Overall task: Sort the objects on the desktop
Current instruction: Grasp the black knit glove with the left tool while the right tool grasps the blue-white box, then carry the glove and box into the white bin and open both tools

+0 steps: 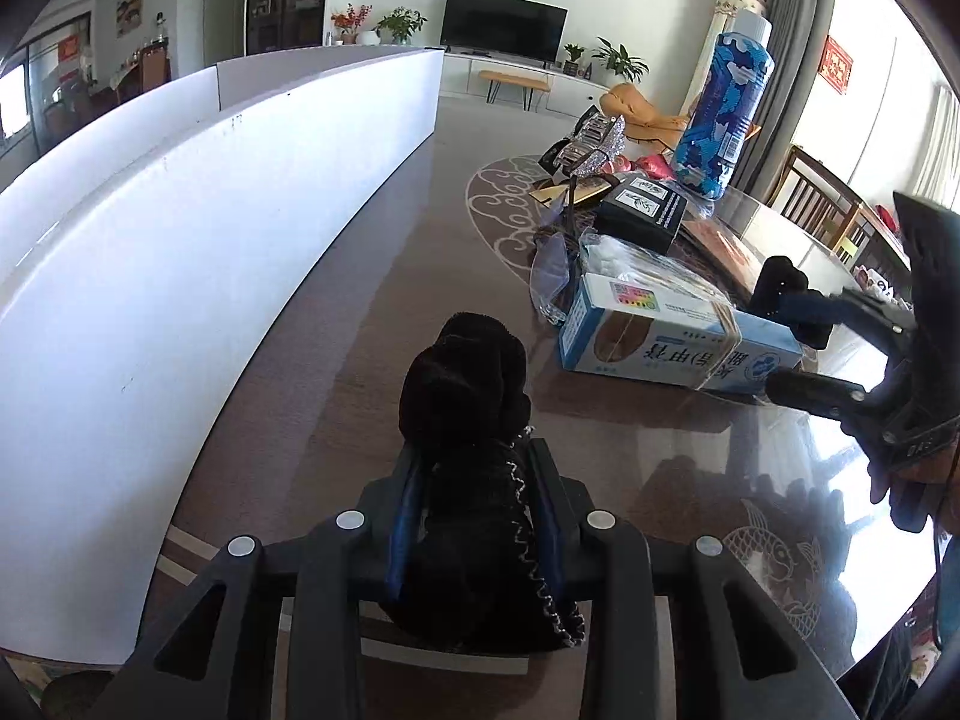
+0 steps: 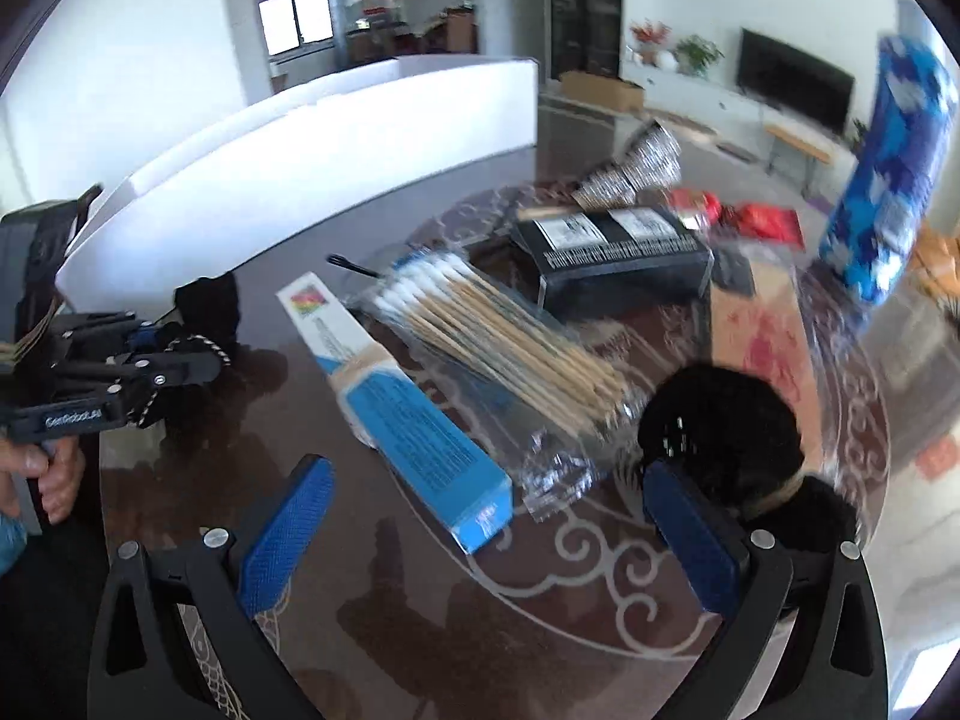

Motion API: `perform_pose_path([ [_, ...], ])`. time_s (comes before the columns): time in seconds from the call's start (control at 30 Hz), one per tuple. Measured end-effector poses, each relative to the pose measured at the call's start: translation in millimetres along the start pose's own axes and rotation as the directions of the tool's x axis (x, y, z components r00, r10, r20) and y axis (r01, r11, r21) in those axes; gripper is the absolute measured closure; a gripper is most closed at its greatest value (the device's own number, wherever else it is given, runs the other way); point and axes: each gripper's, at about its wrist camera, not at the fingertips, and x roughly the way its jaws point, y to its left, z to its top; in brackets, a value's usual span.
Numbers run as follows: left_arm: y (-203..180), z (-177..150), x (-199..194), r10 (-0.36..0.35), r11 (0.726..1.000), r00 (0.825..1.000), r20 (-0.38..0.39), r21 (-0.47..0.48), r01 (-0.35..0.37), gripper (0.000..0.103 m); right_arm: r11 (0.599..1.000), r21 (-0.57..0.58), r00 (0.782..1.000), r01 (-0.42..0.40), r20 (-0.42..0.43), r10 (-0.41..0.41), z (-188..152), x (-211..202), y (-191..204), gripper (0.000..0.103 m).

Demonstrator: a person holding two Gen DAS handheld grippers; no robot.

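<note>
My left gripper (image 1: 474, 480) is clenched on a black cloth (image 1: 465, 384) that bulges ahead of the pads, a thin chain (image 1: 528, 540) trailing along the right finger; that chain could snag or the soft cloth slip out. My right gripper (image 2: 486, 546) is spread wide and holds nothing. A blue box (image 2: 396, 414) lies just ahead between its fingers with swabs (image 2: 498, 330) beyond. A black puff (image 2: 720, 426) touches the right finger and may get knocked.
</note>
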Motion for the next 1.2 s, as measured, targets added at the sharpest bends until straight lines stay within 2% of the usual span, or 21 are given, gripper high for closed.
perform_pose_path([
  [0.07,-3,0,1,0.012,1.0,1.0,-0.001,0.011,-0.012,0.069,0.997,-0.076,1.0,0.006,-0.007,-0.007,17,3,17,0.0],
  [0.13,-4,-1,1,0.02,1.0,1.0,0.001,0.021,-0.02,0.069,0.99,-0.143,0.997,0.004,-0.077,-0.015,28,18,34,0.001],
  [0.17,-4,-2,1,0.02,1.0,1.0,0.003,0.023,-0.02,0.069,0.985,-0.173,0.994,0.004,-0.106,-0.023,27,23,41,0.018],
  [0.2,-4,-3,0,0.018,1.0,1.0,0.003,0.024,-0.019,0.069,0.981,-0.194,0.991,0.005,-0.132,-0.031,28,28,47,0.054],
  [0.27,-4,-3,0,0.014,1.0,1.0,0.003,0.025,-0.014,0.069,0.983,-0.181,0.986,-0.002,-0.163,-0.028,24,31,49,0.073],
  [0.3,-6,-4,-1,0.012,0.999,1.0,0.003,0.03,-0.012,0.069,0.989,-0.147,0.987,-0.011,-0.162,-0.013,20,27,49,0.076],
  [0.37,-9,-5,-1,0.002,0.999,1.0,0.001,0.047,-0.002,0.069,1.0,-0.022,0.987,-0.022,-0.158,0.018,7,13,42,0.076],
  [0.43,-17,-8,-2,-0.013,0.997,1.0,-0.001,0.075,0.013,0.069,0.978,0.198,0.989,-0.066,-0.117,0.09,-20,-11,24,0.076],
  [0.47,-22,-9,-2,-0.023,0.995,1.0,-0.003,0.094,0.023,0.069,0.94,0.328,0.988,-0.089,-0.094,0.126,-38,-22,11,0.076],
  [0.53,-34,-12,-3,-0.047,0.989,0.999,-0.009,0.136,0.048,0.069,0.824,0.549,0.983,-0.139,-0.027,0.184,-82,-43,-13,0.076],
  [0.57,-41,-14,-3,-0.058,0.986,0.998,-0.012,0.159,0.059,0.069,0.772,0.616,0.982,-0.156,0.011,0.19,-101,-54,-22,0.076],
  [0.6,-48,-16,-3,-0.067,0.981,0.998,-0.014,0.181,0.068,0.069,0.758,0.636,0.986,-0.141,0.022,0.164,-113,-65,-28,0.075],
  [0.67,-60,-18,-2,-0.063,0.974,0.998,-0.012,0.215,0.064,0.067,0.817,0.576,0.999,-0.034,-0.01,0.049,-120,-84,-25,0.072],
  [0.7,-64,-19,-1,-0.05,0.973,0.999,-0.016,0.224,0.052,0.057,0.844,0.536,0.999,0.002,-0.031,0.017,-119,-87,-21,0.056],
  [0.73,-66,-20,1,-0.036,0.973,0.999,-0.021,0.227,0.04,0.039,0.863,0.505,0.998,0.013,-0.053,0.017,-116,-86,-21,0.042],
  [0.77,-67,-20,2,-0.023,0.974,0.999,-0.025,0.227,0.029,0.027,0.881,0.472,0.997,0.021,-0.074,0.016,-113,-85,-19,0.018],
  [0.8,-67,-21,3,-0.014,0.975,0.999,-0.029,0.223,0.021,0.02,0.903,0.429,0.995,0.04,-0.095,0.002,-109,-86,-15,0.015],
  [0.9,-62,-21,2,-0.015,0.98,0.999,-0.049,0.197,0.025,0.02,0.959,0.259,0.979,0.116,-0.192,-0.066,-95,-75,1,0.015],
  [0.97,-57,-20,1,-0.017,0.983,0.998,-0.061,0.179,0.027,0.02,0.971,0.183,0.967,0.156,-0.229,-0.112,-92,-71,6,0.015],
  [1.13,-50,-14,1,-0.02,0.983,0.995,-0.098,0.181,0.038,0.02,0.981,0.147,0.946,0.13,-0.314,-0.078,-91,-58,-4,0.016],
  [1.2,-52,-10,1,-0.022,0.979,0.993,-0.116,0.199,0.045,0.02,0.986,0.131,0.941,0.107,-0.335,-0.058,-87,-56,-3,0.021],
])
